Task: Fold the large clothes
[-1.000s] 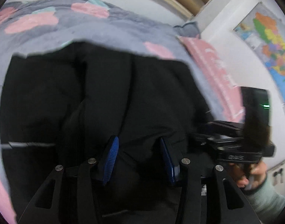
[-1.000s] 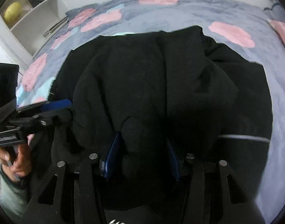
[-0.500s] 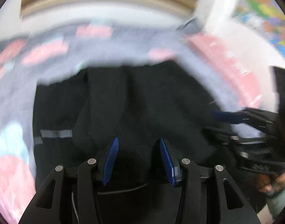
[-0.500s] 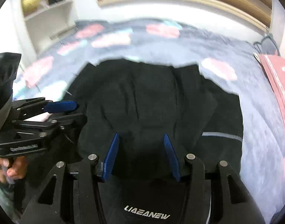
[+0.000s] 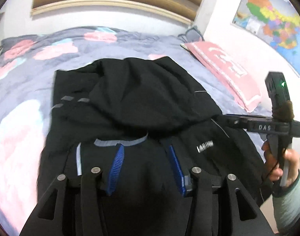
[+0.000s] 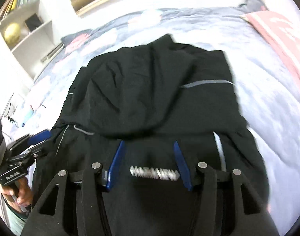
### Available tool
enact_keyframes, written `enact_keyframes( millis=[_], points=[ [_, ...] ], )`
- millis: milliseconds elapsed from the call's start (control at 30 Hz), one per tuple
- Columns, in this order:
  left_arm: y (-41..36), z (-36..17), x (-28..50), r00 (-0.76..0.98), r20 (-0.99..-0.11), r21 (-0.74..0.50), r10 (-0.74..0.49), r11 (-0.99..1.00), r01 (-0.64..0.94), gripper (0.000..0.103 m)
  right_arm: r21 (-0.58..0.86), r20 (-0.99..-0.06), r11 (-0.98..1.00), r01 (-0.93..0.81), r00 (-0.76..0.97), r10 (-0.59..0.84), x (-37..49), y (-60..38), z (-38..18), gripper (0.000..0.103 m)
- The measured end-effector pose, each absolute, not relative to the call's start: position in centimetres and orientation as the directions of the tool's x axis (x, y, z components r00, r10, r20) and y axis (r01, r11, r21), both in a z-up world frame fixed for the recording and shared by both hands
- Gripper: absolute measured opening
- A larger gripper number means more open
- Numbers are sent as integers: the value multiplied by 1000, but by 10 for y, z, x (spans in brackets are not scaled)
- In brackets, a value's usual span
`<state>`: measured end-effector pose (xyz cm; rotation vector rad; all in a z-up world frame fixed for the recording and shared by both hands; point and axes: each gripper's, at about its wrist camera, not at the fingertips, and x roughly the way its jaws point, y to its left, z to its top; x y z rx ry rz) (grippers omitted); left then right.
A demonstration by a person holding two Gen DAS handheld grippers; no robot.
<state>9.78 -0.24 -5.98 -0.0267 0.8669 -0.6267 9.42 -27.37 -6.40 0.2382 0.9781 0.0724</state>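
Black fabric jacket with grey reflective strips lies on the grey bedspread with pink blotches, hood end flopped over its body. A second ago both tongs pinched cloth; now left gripper and right gripper have pulled back and stand wide, holding nothing, hovering over the near hem. Reads as one fold laid down and released. Pink pillow well apart at right. Next fold wants fresh grips.

My left hand-held gripper, blue pads spread, hovers over the folded black fabric jacket on the grey-and-pink floral bed.
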Motion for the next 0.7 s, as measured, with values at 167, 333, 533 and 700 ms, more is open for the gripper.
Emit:
enact_keyframes(
  millis=[167, 333, 533, 700],
  points=[
    [49, -67, 56, 548, -708, -270, -446, 887, 374, 63, 230, -819, 965, 124, 561, 123, 47, -301, -60, 61],
    [96, -77, 32, 581, -722, -284, -376, 927, 246, 63, 188, -819, 968, 169, 570, 60, 4, -320, -58, 68],
    [144, -93, 3, 597, -732, -322, -327, 939, 120, 63, 160, -842, 951, 264, 539, -8, -51, -360, -72, 68],
    [160, -117, -9, 561, -767, -348, -310, 937, 42, 63, 194, -856, 918, 347, 517, -14, -84, -389, -88, 68]
  ],
)
